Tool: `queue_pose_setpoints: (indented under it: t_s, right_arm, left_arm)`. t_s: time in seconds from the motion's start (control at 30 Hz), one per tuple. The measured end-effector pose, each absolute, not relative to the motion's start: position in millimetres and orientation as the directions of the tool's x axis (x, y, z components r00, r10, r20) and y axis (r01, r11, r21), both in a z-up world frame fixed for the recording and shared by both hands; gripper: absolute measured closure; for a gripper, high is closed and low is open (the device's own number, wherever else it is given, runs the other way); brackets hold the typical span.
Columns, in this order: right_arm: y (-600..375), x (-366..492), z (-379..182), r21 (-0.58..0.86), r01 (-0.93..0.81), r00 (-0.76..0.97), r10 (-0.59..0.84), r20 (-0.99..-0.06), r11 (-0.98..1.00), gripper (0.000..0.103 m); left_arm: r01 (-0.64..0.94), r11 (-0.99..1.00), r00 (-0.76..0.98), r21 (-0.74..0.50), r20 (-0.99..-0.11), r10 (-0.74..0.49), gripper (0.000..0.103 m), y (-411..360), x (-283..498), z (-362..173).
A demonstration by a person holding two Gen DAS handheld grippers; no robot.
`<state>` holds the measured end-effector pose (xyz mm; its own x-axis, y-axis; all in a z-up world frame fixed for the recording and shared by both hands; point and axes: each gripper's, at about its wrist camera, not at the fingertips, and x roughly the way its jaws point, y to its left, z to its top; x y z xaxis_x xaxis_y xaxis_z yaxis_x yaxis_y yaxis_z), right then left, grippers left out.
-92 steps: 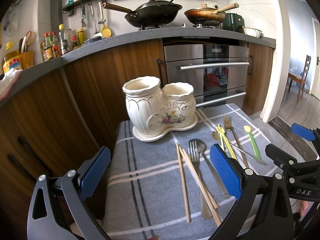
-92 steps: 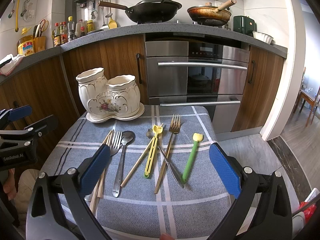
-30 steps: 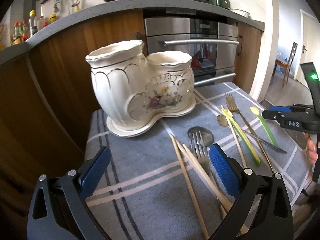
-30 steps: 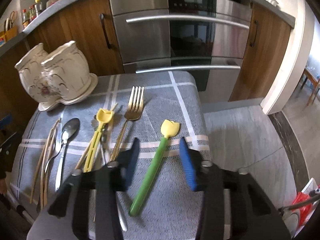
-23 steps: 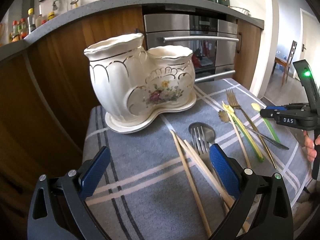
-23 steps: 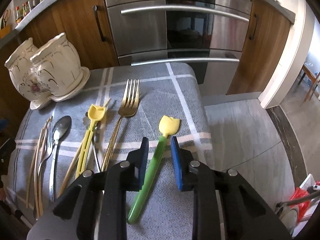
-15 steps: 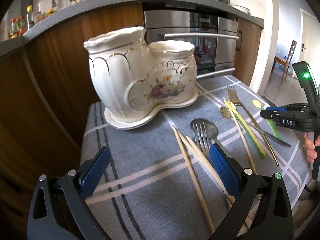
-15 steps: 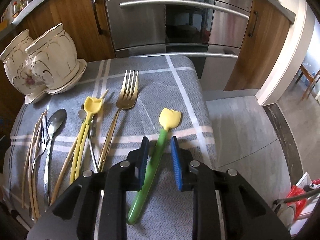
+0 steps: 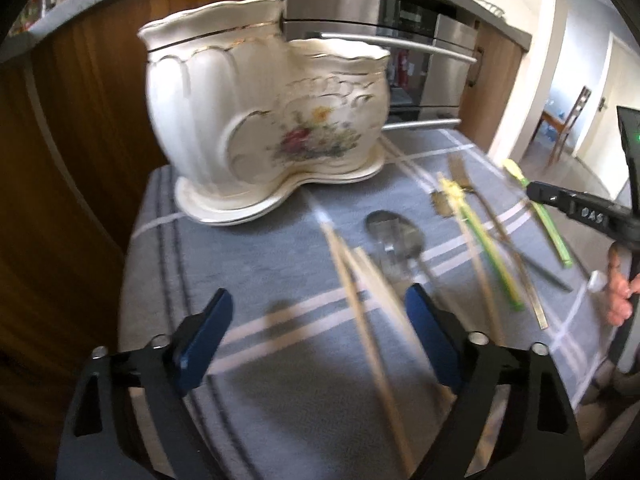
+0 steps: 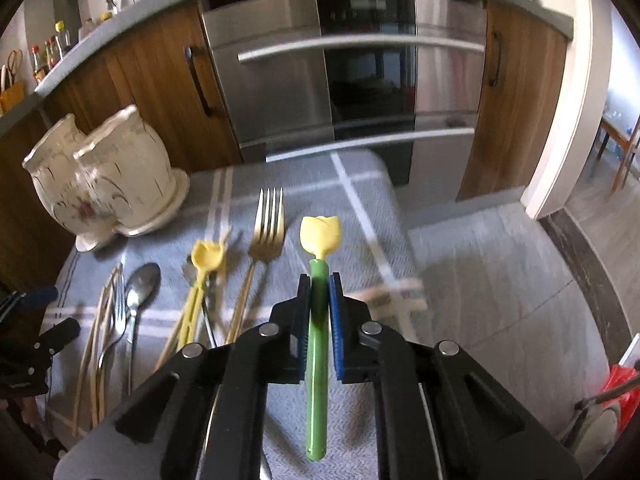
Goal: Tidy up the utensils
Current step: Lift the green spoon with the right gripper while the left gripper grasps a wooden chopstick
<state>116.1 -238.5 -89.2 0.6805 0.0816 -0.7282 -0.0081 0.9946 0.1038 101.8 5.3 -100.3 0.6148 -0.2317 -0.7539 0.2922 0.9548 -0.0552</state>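
My right gripper [image 10: 319,285] is shut on the green handle of a utensil with a yellow tulip-shaped head [image 10: 320,234], low over the grey checked cloth [image 10: 360,200]. Left of it lie a gold fork [image 10: 269,220], a yellow utensil [image 10: 206,258], a silver spoon [image 10: 140,284] and wooden chopsticks [image 10: 94,340]. In the left wrist view my left gripper [image 9: 318,294] hovers over the cloth with its jaws closing. The chopsticks [image 9: 360,312] lie between its pads, untouched. The white floral ceramic holder [image 9: 256,120] stands just beyond, empty as far as I can see.
The cloth-covered table [image 9: 240,264] stands against wooden cabinets [image 10: 160,80] and a steel oven [image 10: 360,60]. Its right edge drops to the tiled floor [image 10: 500,260]. A hand [image 9: 620,292] holds the right gripper at the table's right side.
The right jaws have closed onto the green handle. The left jaws have narrowed a little and the left gripper has tipped down toward the chopsticks.
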Motion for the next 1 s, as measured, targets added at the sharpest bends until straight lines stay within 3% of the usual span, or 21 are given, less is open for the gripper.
queue_pose_setpoints:
  t_s: [0.17,0.33,0.63,0.93,1.0]
  right_arm:
    - [-233.3,110.2,-82.3,0.092,-0.04,0.701,0.093,-0.707,0.995,0.094]
    - [-230.1,102.6,-75.5,0.086,-0.057,0.719,0.101,-0.687,0.995,0.094]
    - [-230.4,95.0,-69.8,0.116,-0.069,0.734,0.129,-0.667,0.991,0.094]
    - [-233.3,88.2,-67.7,0.13,-0.078,0.743,0.145,-0.654,0.988,0.094]
    - [-233.0,87.3,-67.6,0.132,-0.085,0.743,0.151,-0.652,0.988,0.094]
  left_arm:
    - [0.347,0.938,0.589,-0.03,-0.771,-0.242,0.057,-18.0,107.3,-98.9]
    - [0.329,0.94,0.531,-0.086,-0.807,-0.26,0.075,-20.8,119.4,-108.0]
    - [0.303,0.938,0.507,-0.166,-0.806,-0.306,0.075,-20.2,123.2,-109.2]
    - [0.309,0.945,0.481,-0.108,-0.839,-0.253,0.075,-33.8,116.4,-114.9]
    - [0.298,0.95,0.48,-0.089,-0.846,-0.23,0.08,-34.2,118.5,-116.9]
